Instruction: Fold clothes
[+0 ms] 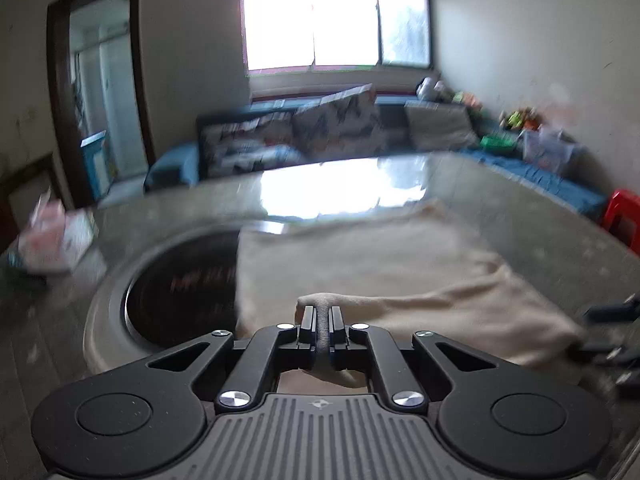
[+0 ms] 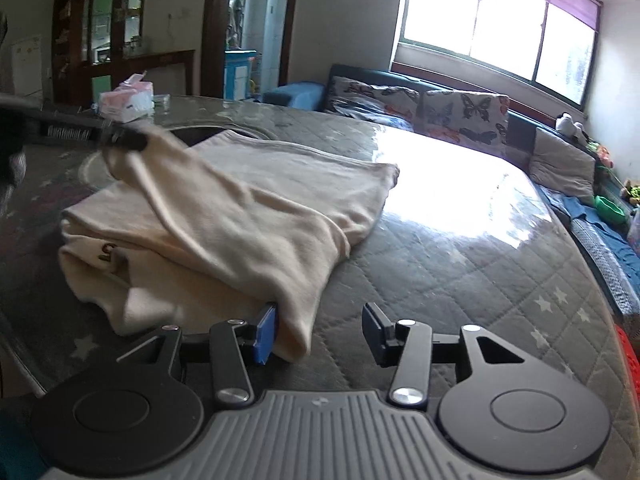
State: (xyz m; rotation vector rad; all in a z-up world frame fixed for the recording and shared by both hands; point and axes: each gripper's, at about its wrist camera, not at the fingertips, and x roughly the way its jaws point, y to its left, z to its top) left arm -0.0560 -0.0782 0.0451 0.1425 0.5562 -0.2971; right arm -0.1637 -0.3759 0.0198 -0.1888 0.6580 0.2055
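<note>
A cream garment (image 2: 240, 208) lies partly folded on the quilted grey table (image 2: 460, 272); it also shows in the left wrist view (image 1: 380, 264). My left gripper (image 1: 322, 312) is shut on a fold of the cream garment and lifts it; it shows in the right wrist view (image 2: 120, 140) at the far left, holding the cloth's edge up. My right gripper (image 2: 320, 328) is open at the garment's near corner, its left pad touching the cloth. The right gripper shows blurred at the right edge of the left wrist view (image 1: 608, 332).
A round dark recess (image 1: 184, 280) sits in the table under the garment's left side. A tissue box (image 2: 126, 102) stands at the table's far left. A sofa with cushions (image 2: 440, 112) and a red stool (image 1: 624, 216) lie beyond the table.
</note>
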